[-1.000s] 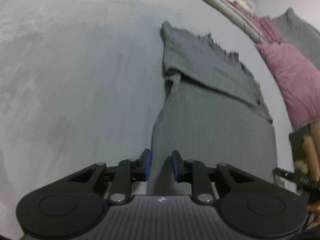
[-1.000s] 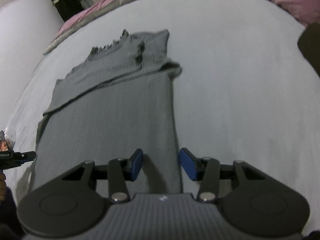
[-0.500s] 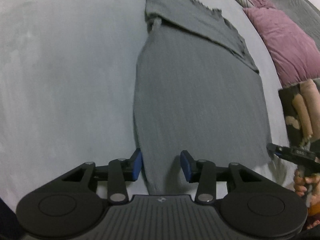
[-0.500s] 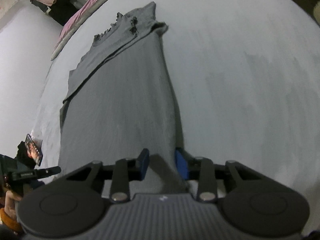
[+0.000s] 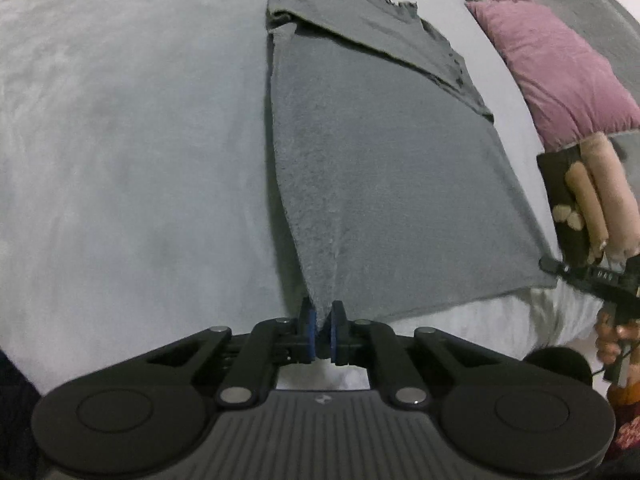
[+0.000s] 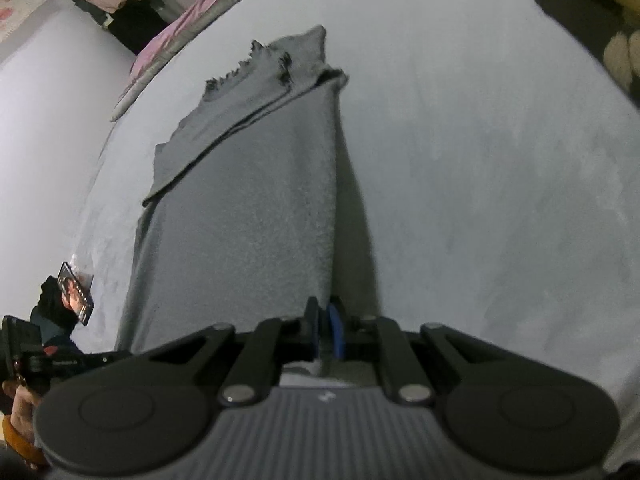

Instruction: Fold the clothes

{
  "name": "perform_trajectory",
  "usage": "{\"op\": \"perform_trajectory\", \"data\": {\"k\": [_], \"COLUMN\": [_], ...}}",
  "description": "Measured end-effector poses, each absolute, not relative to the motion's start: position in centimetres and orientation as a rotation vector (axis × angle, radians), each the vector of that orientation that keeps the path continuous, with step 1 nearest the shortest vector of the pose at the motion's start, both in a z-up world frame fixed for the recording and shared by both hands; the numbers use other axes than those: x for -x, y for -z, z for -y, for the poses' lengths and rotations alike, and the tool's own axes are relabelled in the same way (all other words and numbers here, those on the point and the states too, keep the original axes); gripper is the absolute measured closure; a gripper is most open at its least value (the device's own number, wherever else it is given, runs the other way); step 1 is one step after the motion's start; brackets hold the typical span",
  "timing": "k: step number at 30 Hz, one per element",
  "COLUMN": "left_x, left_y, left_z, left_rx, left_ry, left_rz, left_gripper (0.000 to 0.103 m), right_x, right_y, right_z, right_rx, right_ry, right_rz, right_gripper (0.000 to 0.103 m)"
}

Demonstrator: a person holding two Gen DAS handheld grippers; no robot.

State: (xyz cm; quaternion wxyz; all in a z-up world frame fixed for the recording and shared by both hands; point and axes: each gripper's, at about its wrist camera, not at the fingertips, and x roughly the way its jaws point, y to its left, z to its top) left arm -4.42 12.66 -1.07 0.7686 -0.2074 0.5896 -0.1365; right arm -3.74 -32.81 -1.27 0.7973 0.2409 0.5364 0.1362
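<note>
Grey knit cloth, a garment [image 5: 372,168], lies flat and lengthwise on the pale grey bed [image 5: 132,152], its far end folded back over itself with a ragged edge. The left claw [image 5: 322,334] has just closed and now pinches the near left corner of the cloth. The right claw [image 6: 323,334] has likewise just closed, clamped on the near right corner. A pink pillow [image 5: 560,68] sits beyond the garment's right side; what lies behind it is hard to make out.
</note>
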Motion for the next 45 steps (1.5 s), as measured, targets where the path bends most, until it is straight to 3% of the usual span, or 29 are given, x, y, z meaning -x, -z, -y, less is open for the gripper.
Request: {"op": "perform_trajectory", "data": {"k": [8,16,19,21,26,29,33,35,36,39,45], "left_x": [4.0,4.3,4.3,4.3,3.7,3.5,3.4,3.6,3.8,4.1,3.7], "left_y": [1.8,2.2,2.2,2.3,2.8,2.9,2.8,2.5,2.3,1.7,2.0], "left_z": [-12.4,-13.9,-14.3,-14.5,-15.1,-14.7,-14.4,-15.2,-15.5,-16.3,-15.6], "left_rx": [0.353,0.463,0.508,0.539,0.625,0.614,0.607,0.629,0.639,0.667,0.612], "left_ry": [0.276,0.314,0.330,0.338,0.333,0.331,0.334,0.319,0.308,0.289,0.270], "left_rz": [-1.327,-1.335,-1.340,-1.343,-1.339,-1.347,-1.353,-1.322,-1.297,-1.233,-1.293], "left_gripper": [0.096,0.090,0.083,0.080,0.076,0.076,0.078,0.094,0.096,0.097,0.096], "right_x": [3.2,3.1,3.1,3.1,2.9,2.8,2.6,2.7,2.7,2.8,2.6], "right_y": [2.7,4.2,4.2,4.3,4.5,4.8,5.1,4.6,4.3,3.2,2.6], "right_z": [31.8,32.7,33.3,33.6,33.3,32.9,32.2,32.4,32.6,33.4,34.0], "right_rx": [-0.424,-0.510,-0.558,-0.587,-0.607,-0.614,-0.594,-0.595,-0.603,-0.626,-0.635], "right_ry": [-0.254,-0.243,-0.245,-0.262,-0.289,-0.303,-0.321,-0.319,-0.317,-0.311,-0.312], "right_rz": [-1.236,-1.255,-1.254,-1.253,-1.259,-1.263,-1.271,-1.251,-1.235,-1.189,-1.192], "right_gripper": [0.096,0.094,0.087,0.076,0.071,0.072,0.092,0.094,0.095,0.095,0.095]}}
